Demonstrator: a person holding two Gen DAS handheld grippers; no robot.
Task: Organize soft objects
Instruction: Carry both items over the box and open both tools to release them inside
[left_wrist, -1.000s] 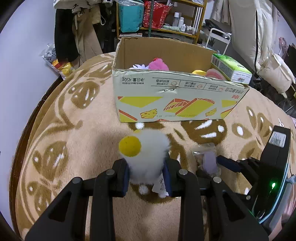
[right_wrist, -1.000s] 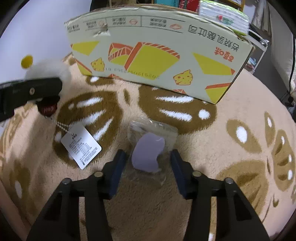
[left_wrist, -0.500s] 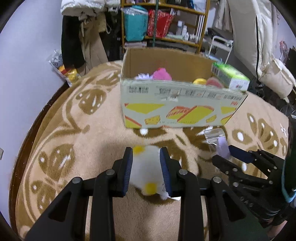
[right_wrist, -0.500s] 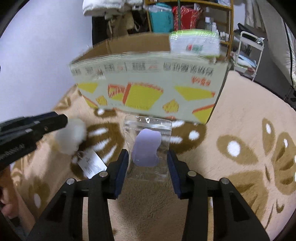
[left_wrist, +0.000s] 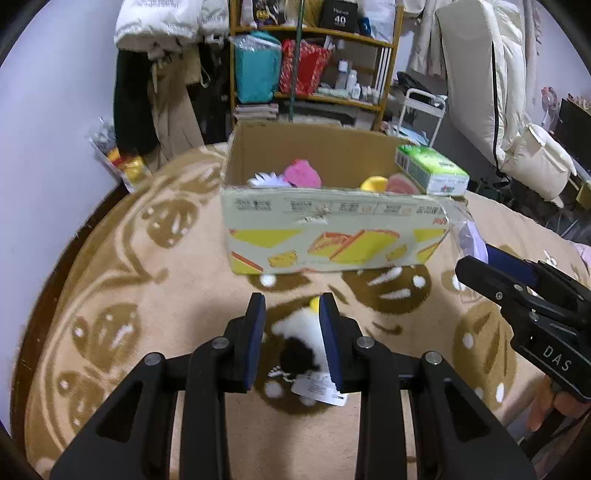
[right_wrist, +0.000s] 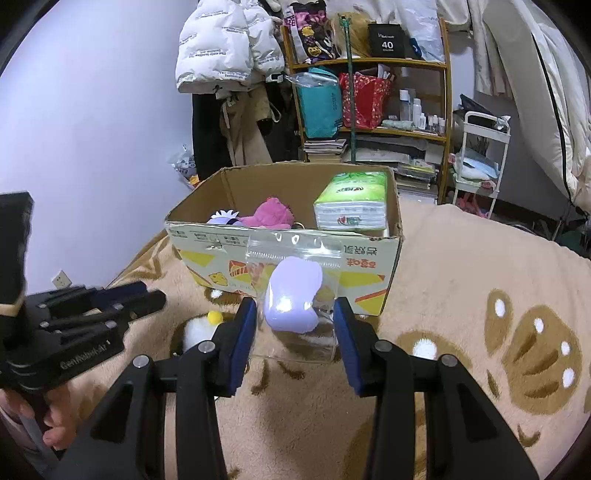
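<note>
blanket (left_wrist: 159, 302): tan with brown leaf and paw pattern, covers the whole surface
box (left_wrist: 332, 236): open cardboard, upright on blanket, holds pink toy (right_wrist: 271, 214), tissue pack (right_wrist: 351, 201) and other soft bits (some hidden)
right gripper (right_wrist: 295, 328): pinching a clear zip bag (right_wrist: 295, 254) with a lilac pad (right_wrist: 293, 295) inside, held up in front of box wall
left gripper (left_wrist: 291, 332): fingers spread apart, white fluffy toy (left_wrist: 299, 328) lies on blanket between them, whether they touch it I cannot tell
tag (left_wrist: 319, 387): white, attached to fluffy toy, lies on blanket
</note>
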